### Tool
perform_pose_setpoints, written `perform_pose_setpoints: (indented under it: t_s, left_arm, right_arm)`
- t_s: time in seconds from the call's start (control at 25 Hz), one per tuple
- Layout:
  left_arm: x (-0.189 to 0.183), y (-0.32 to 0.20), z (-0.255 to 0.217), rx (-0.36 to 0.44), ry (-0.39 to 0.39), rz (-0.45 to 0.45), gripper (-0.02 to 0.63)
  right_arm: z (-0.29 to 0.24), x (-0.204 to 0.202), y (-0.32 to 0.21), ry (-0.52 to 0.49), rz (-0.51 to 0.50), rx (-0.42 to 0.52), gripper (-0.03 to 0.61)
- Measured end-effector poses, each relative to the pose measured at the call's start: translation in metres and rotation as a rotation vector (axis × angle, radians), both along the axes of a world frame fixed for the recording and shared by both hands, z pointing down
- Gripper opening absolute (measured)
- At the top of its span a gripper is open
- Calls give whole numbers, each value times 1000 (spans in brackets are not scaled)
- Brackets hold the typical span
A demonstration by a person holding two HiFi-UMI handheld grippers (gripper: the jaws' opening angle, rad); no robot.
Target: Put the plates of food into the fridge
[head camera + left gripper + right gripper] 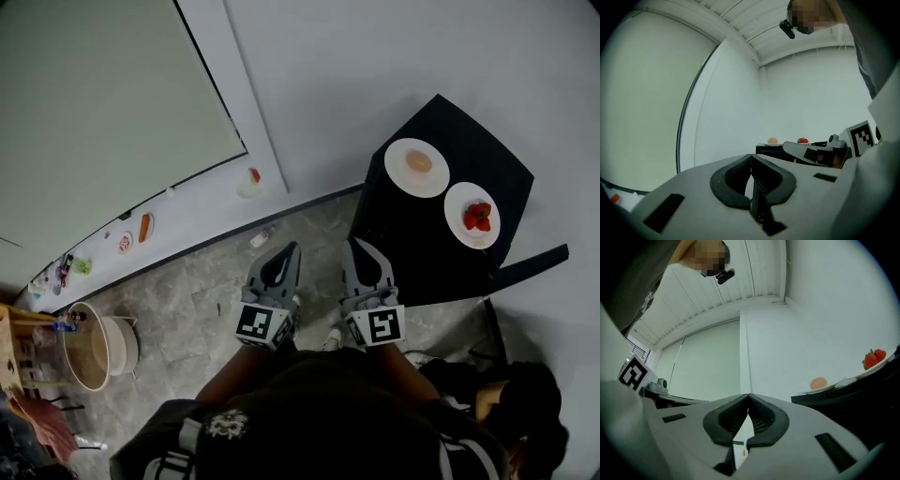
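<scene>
Two white plates stand on top of a low black box-shaped unit [441, 248]. One plate [417, 167] carries a round peach-coloured food, the other [472, 216] carries red strawberries. Both gripper views show them far off: the peach food [772, 140] [818, 383] and the strawberries [802, 140] [873, 358]. My left gripper [292, 247] [751, 157] and right gripper [354, 242] [748, 396] are side by side over the floor, left of the unit. Both are shut with nothing between the jaws.
A white windowsill [187, 211] along the wall holds small dishes and bits of food. A beige bucket [98, 352] and a wooden rack [19, 356] stand at far left. A person's dark hair [530, 412] shows at the bottom right, beside the unit.
</scene>
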State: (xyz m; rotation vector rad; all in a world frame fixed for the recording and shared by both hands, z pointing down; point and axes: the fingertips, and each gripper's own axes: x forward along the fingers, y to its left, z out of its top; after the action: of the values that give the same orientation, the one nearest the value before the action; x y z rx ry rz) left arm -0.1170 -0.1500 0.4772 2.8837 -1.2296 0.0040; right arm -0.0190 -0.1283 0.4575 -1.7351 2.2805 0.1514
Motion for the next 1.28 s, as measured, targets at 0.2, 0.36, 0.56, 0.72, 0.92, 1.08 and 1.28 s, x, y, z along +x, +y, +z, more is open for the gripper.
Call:
perform_pose_setpoints:
  t_s: [0.2, 0.36, 0.56, 0.72, 0.92, 1.08, 1.28]
  left_arm:
    - [30, -25, 5, 4, 2, 133, 22]
    - [49, -50, -2, 15, 19, 225, 21]
    - [72, -62, -11, 37, 37, 359, 23]
    - [84, -70, 4, -26, 36, 460, 22]
    - [110, -73, 1, -49, 79, 605, 23]
    - [141, -41, 1, 3, 54, 752, 23]
    - [158, -26, 9, 0, 20, 790, 23]
  right_arm:
    - [4, 23, -14, 24, 116, -11, 25]
    - [-3, 32, -31, 12, 207, -29, 25]
    - [12, 45, -34, 33, 311, -88, 25]
    - [13, 53, -27, 44, 420, -71, 25]
    - [22, 68, -19, 32, 577, -131, 25]
    - [39, 96, 7, 10, 683, -171, 25]
    - [44, 113, 28, -17, 741, -191, 25]
